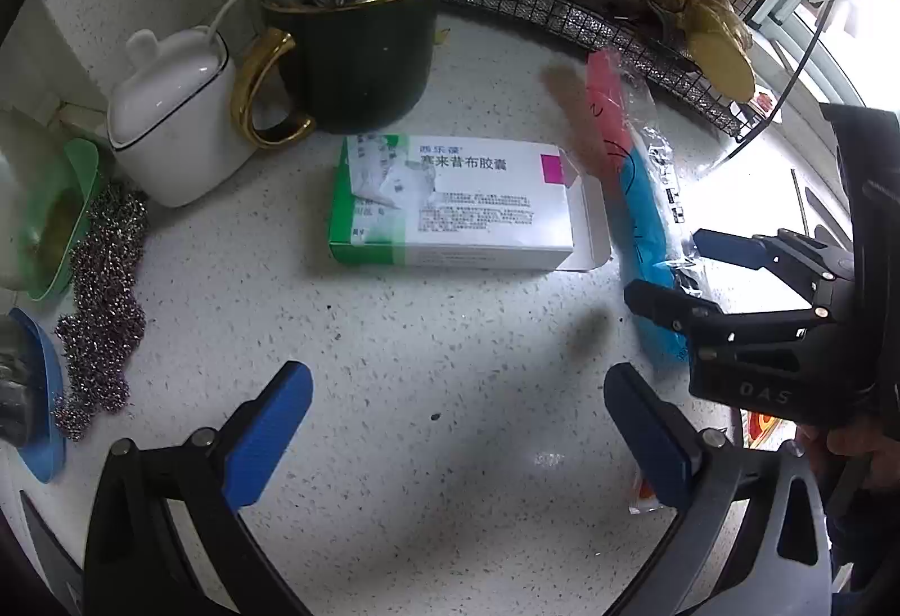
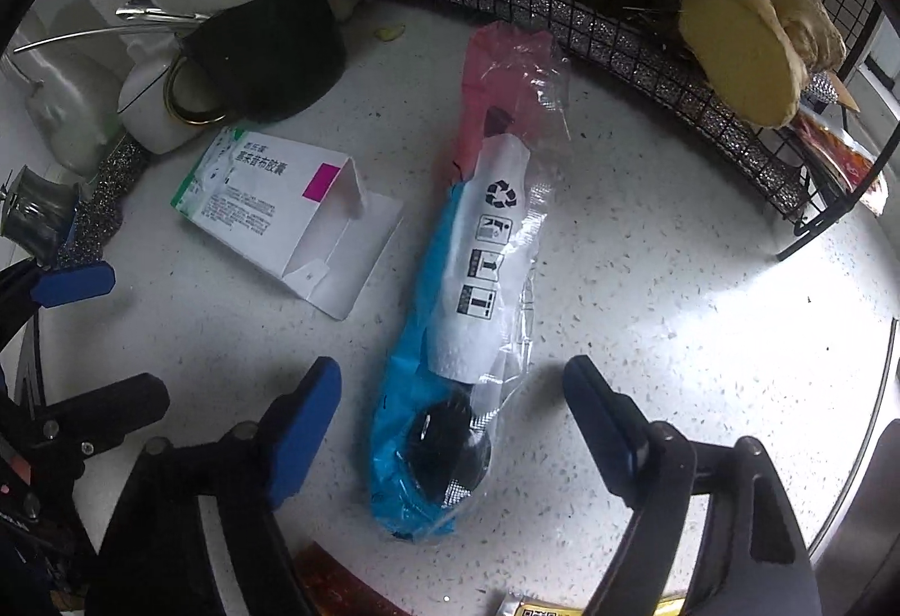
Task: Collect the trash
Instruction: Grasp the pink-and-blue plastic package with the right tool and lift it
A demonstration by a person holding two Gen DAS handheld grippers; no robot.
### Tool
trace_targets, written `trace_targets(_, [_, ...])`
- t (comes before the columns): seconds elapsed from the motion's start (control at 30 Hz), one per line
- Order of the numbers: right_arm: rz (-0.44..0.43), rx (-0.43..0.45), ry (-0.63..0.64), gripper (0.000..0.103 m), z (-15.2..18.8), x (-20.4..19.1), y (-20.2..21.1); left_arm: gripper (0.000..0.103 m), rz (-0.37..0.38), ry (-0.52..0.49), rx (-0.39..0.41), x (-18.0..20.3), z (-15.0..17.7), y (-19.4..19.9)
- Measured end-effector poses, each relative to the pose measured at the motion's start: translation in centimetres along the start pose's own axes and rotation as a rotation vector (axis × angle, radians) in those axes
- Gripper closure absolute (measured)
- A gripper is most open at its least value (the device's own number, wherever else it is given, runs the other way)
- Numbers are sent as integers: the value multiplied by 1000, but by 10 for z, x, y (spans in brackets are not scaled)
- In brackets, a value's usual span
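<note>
Daylight from the right, sharp centres, heavy fisheye bend

Glare whitens the speckled countertop (image 2: 703, 335) at right in both views; soft smudges blur the left-wrist lens near the plastic wrapper (image 1: 647, 199); the wire rack (image 2: 619, 42) curves, corners go black.

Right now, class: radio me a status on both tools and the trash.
Both tools open, left tool and right tool holding nothing. Plastic wrapper flat between right tool's fingers. Open medicine box beside it. Nothing in the way.

Each tool is a black frame of angular linkage arms joined by round silver pivot screws, ending in two flat blue rubbery pads. The left tool (image 1: 458, 425) shows a grey arm on one side. The right tool (image 2: 453, 425) bears pale raised lettering on its body.
</note>
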State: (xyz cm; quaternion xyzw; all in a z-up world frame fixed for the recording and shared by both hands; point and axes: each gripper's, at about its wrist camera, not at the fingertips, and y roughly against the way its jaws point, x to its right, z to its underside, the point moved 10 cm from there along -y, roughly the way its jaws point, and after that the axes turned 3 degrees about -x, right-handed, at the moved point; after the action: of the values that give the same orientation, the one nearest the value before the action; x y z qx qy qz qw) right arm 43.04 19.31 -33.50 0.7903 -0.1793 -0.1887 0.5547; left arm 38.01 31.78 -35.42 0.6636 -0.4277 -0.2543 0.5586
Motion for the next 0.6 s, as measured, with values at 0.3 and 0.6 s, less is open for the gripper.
trace_targets(0.3, [6, -2, -13, 92, 25, 5, 15, 0, 27, -54, -4, 24, 8, 11])
trace_targets(0.6, [56, 114, -170, 93, 81, 55, 102, 0, 140, -262, -17, 111, 13, 23])
